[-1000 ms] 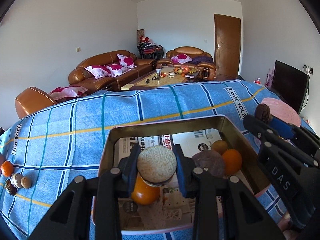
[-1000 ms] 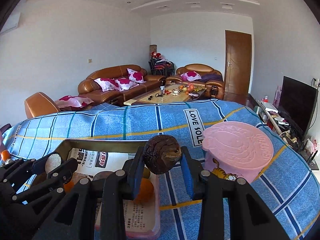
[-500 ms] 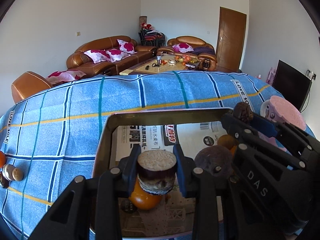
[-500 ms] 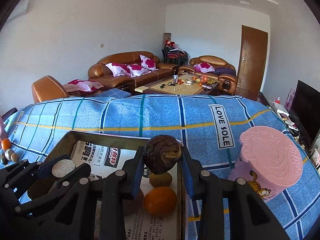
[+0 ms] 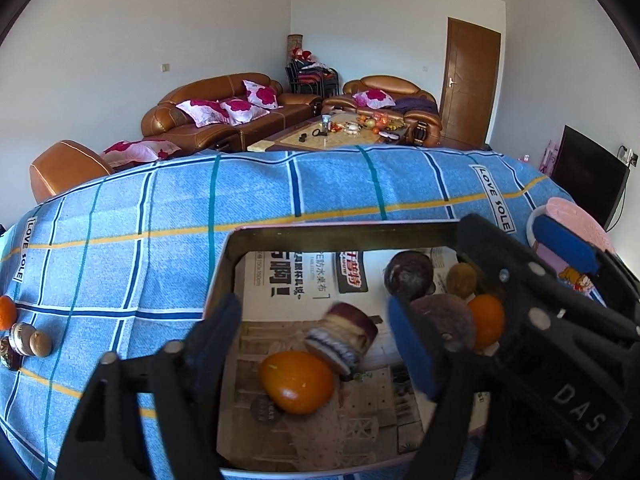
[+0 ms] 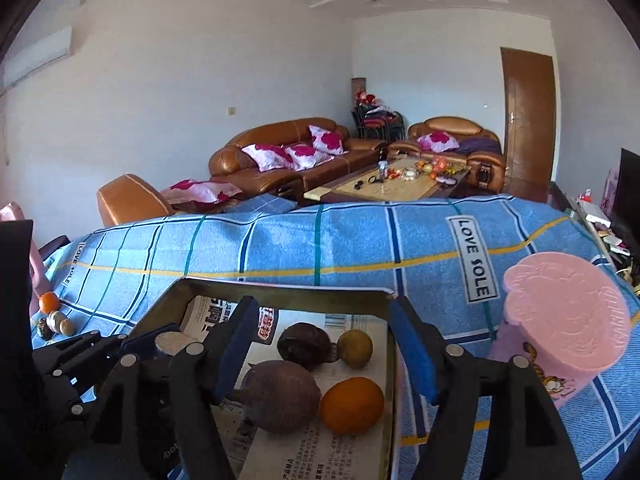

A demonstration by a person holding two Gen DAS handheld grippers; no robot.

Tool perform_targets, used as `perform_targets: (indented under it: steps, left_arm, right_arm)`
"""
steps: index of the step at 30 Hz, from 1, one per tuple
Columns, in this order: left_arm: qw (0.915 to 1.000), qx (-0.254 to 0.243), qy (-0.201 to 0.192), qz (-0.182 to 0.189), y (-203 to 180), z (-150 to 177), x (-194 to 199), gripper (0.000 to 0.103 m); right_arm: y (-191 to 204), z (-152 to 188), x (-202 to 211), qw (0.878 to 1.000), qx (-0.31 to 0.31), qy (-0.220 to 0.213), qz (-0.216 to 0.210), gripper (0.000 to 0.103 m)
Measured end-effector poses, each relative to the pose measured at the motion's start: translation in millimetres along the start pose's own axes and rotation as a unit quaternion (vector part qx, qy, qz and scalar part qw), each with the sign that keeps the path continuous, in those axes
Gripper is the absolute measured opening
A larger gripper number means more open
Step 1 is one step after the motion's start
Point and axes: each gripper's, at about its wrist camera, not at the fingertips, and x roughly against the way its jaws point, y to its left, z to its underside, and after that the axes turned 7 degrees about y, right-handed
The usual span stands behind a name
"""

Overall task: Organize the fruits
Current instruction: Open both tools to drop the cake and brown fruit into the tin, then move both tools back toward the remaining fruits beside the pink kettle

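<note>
Left wrist view, risk: the halved fruit (image 5: 341, 336) is blurred and tilted above the tray (image 5: 344, 231), just beside the orange (image 5: 297, 387). It may strike the orange, roll, and come to rest cut face down or against the tray wall.
Left wrist view, cause: the left hand-held gripper (image 5: 316, 340) has just been opening; its jaws stand well apart and no pad touches the fruit, so nothing guides the fruit.
Left wrist view, pose: the left hand-held gripper points down into the near half of the tray, over the newspaper lining.
Left wrist view, crowding: the right hand-held gripper (image 5: 532, 280) reaches in from the right, close by. A careless withdrawal could knock one against the other.
Right wrist view, risk: the dark wrinkled fruit (image 6: 306, 343) lies on the newspaper, touching the small brown fruit (image 6: 355, 348). A low retreat could nudge the round brown fruit (image 6: 282, 396) or the second orange (image 6: 352, 405).
Right wrist view, pose: the right hand-held gripper (image 6: 324, 350) has just been opening; jaws apart, nothing clamped, tilted down over the far right part of the tray.
Right wrist view, remaining items: a small group of fruit (image 6: 54, 318) rests on the table (image 6: 360, 240) at far left, well apart from the tray.
</note>
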Motion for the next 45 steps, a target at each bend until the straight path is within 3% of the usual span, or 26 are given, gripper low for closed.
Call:
perform_targets:
  steps: [1,4,10,15,18,33,45]
  left_arm:
    - [0.9999,0.002,-0.012,0.002,2,1,5,0.097]
    - [0.9991,-0.001,-0.042,-0.001,2,4,17,0.103]
    - [0.9967,0.008,-0.079,-0.018,10,4,30,0.103]
    - [0.9908,0.0,-0.121,-0.061,17,4,41,0.103]
    - [0.988,-0.01,-0.134,-0.075,19,8,43,0.103]
    - [0.9921,0.005,-0.113,-0.053,36,30,58,0.103]
    - [0.9906,0.029,-0.116,-0.066,68,45,73,0.103]
  right_arm:
    - [-2,0,2,1.0,-0.003,-0.008,0.009,0.08]
    - [-7,-3,6,0.999,-0.011,-0.018,0.027,0.08]
    - [-16,-1,15,0.998,-0.035,-0.04,0.028,0.08]
    - [-13,4,38,0.992,-0.03,-0.11,0.053,0.081]
    - [-8,6,40,0.992,-0.022,-0.109,0.062,0.085]
    - [3,21,60,0.992,-0.02,-0.098,0.082,0.085]
    - [21,32,70,0.991,-0.029,-0.086,0.096,0.085]
